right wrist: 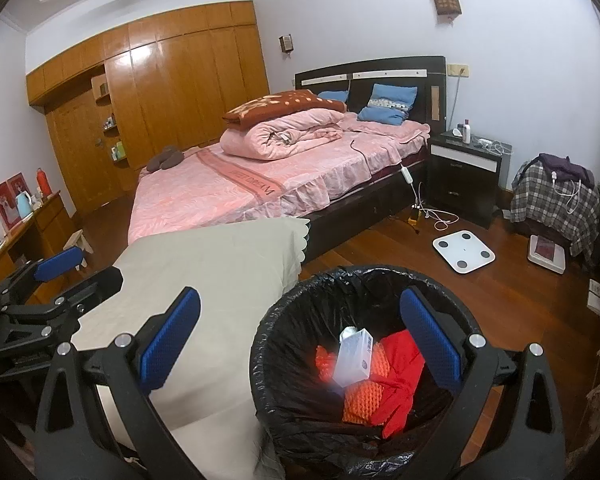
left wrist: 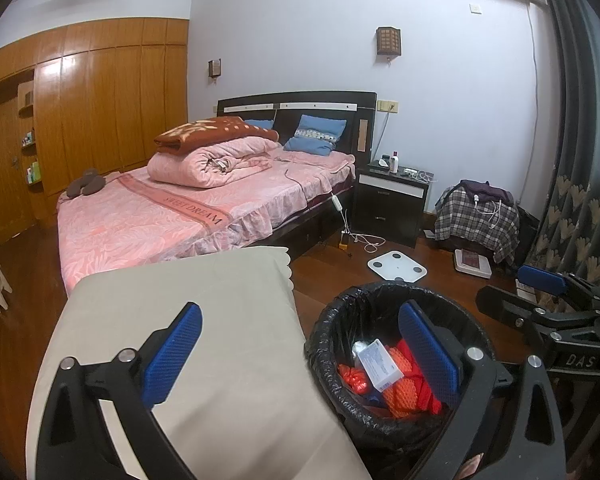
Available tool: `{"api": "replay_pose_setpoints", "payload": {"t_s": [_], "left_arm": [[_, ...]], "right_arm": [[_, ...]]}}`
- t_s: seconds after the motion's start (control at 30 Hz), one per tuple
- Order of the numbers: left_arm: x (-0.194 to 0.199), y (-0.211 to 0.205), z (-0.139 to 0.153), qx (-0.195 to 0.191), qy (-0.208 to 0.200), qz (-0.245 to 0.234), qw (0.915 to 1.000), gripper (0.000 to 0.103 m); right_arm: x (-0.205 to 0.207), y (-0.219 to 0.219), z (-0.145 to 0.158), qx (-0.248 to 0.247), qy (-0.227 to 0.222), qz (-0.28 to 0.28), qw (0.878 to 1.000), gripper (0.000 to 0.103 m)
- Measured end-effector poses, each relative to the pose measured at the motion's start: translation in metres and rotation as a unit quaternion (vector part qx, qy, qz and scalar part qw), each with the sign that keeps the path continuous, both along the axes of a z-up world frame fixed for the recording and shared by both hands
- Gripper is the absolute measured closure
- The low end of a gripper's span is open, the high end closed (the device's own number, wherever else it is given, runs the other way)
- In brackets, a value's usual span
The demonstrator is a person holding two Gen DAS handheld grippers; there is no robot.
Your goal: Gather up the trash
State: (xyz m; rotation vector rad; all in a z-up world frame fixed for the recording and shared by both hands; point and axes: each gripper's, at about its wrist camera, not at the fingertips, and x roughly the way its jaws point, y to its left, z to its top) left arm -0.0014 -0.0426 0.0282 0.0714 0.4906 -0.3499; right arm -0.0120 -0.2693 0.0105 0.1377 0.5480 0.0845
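A round bin lined with a black bag (left wrist: 340, 320) (right wrist: 292, 308) stands on the wooden floor beside a beige-covered table (left wrist: 188, 304) (right wrist: 212, 268). Inside lie a white box (left wrist: 379, 363) (right wrist: 352, 358), orange netted wrapping (left wrist: 404, 390) (right wrist: 364, 398) and red plastic (right wrist: 400, 368). My left gripper (left wrist: 300, 356) is open, straddling the table's edge and the bin, with nothing between its blue pads (left wrist: 172, 356). My right gripper (right wrist: 300, 344) is open above the bin and table edge, also empty. Each gripper appears at the other view's edge, the right (left wrist: 540, 280) and the left (right wrist: 58, 258).
A bed with pink covers (left wrist: 180, 208) (right wrist: 236, 184) stands behind the table. A black nightstand (left wrist: 392, 200) (right wrist: 464, 168), a white scale (left wrist: 396, 266) (right wrist: 463, 251), charging cables, a second scale (right wrist: 546, 254) and a plaid-covered chair (left wrist: 476, 216) (right wrist: 556, 200) occupy the floor to the right. Wooden wardrobes line the left wall.
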Motion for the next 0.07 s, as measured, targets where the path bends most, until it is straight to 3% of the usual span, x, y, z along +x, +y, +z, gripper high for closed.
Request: {"api": "replay_pose_setpoints", "payload": {"t_s": [0.07], "left_arm": [[-0.0006, 0.0002, 0.0001, 0.000, 0.000, 0.000, 1.0000, 0.006]], "right_arm": [[0.0006, -0.0008, 0.0004, 0.000, 0.000, 0.000, 1.000, 0.006]]}}
